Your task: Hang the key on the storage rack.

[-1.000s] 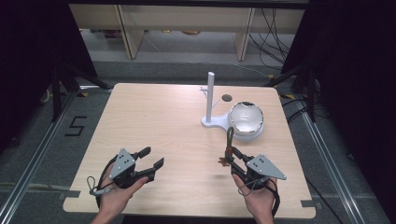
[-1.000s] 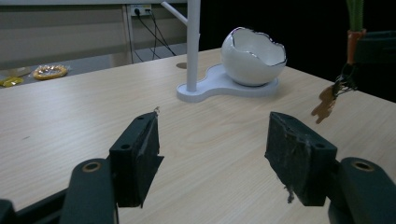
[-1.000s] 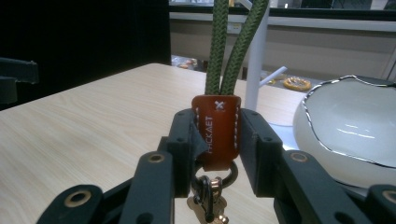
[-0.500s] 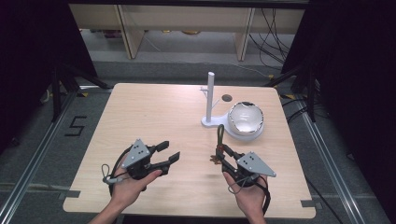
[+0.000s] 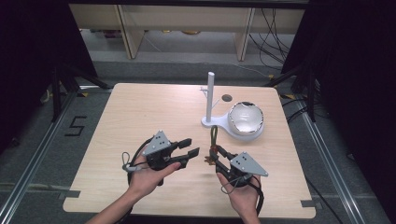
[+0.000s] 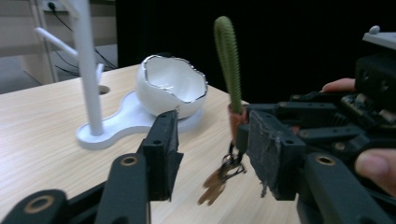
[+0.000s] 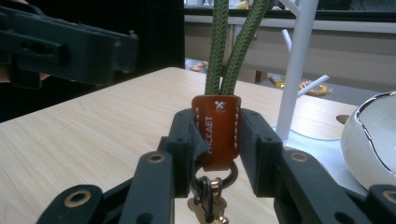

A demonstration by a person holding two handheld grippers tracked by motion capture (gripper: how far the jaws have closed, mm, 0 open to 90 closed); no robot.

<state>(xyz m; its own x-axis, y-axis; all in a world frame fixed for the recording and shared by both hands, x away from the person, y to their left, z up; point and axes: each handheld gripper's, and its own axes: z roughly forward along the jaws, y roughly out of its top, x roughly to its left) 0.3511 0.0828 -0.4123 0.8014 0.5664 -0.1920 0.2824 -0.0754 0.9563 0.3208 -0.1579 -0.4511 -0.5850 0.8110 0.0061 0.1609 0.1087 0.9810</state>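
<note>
High view. The right gripper (image 5: 212, 154) held a key fob—an olive-green cord loop (image 5: 214, 135) joined by a brown leather tab to a ring of brass keys (image 5: 209, 160)—just in front of the white stand (image 5: 211, 100), a slim post with side pegs on a flat base that also carried a white eggshell-shaped bowl with a silver rim (image 5: 246, 119). The cord loop stood upright above the jaws and the keys hung below them. The left gripper (image 5: 190, 147) lay to the left of the stand's front, pointed at the fob, on the light wooden table (image 5: 130, 112).

Left gripper view. Its jaws had just been closing; they stood part-open with nothing between them, the cord loop (image 6: 229, 60) and the dangling keys (image 6: 217, 184) showing beyond the gap. The bowl (image 6: 172, 91) sat behind, beside the post (image 6: 88, 70).

Right gripper view. The jaws were closed on the brown leather tab (image 7: 217, 130), pads pressed to both its faces—the two cord strands (image 7: 236, 42) rose from it, the ring and keys (image 7: 208, 200) hung beneath. The stand's post (image 7: 299, 60) stood to the right, beyond.

Judged step: a hand-over or two-handed hanging of the fob, not yet begun by the left gripper. The next move would likely call for the left jaws to take the cord loop above the tab without pulling it from the right grip.
</note>
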